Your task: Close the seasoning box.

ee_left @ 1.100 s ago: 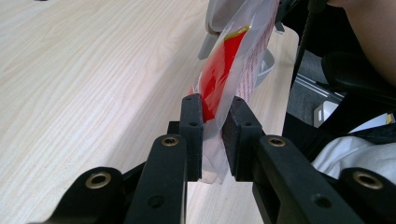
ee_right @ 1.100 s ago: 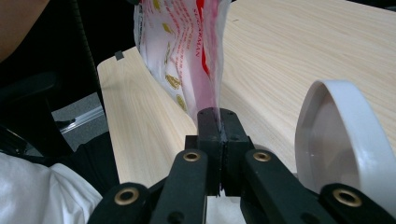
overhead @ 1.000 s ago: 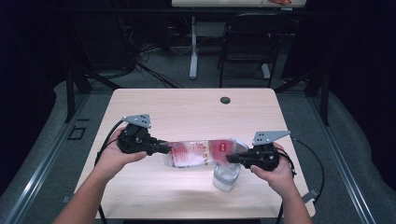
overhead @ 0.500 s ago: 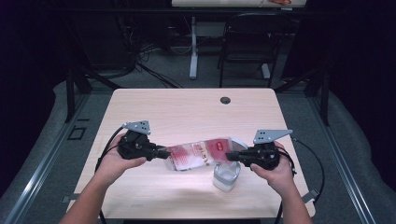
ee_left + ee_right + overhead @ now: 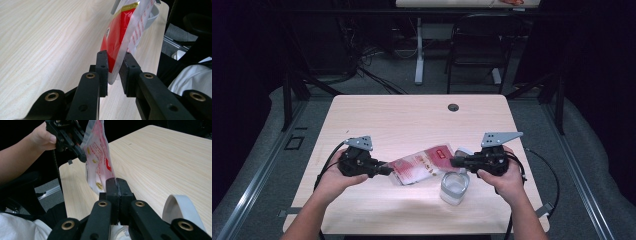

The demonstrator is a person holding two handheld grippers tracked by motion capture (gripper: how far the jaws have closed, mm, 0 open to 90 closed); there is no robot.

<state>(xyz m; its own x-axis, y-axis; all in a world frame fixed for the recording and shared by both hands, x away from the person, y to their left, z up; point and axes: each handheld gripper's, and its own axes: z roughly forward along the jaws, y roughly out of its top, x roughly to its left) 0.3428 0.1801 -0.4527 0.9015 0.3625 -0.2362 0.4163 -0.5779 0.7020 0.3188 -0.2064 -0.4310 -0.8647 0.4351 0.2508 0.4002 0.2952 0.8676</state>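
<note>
A person at a light wooden table holds a red-and-clear plastic packet stretched between two grippers, just above the tabletop near its front edge. The left gripper sits at nine o'clock of the packet; in the left gripper view its jaws stand a little apart with the packet's edge between them, and whether both pads press on the film cannot be told for certain. The right gripper sits at three o'clock of the packet, and in the right gripper view its jaws are pressed together, pinching the packet's other end. A clear plastic container stands on the table at five o'clock of the packet, just below the right gripper.
</note>
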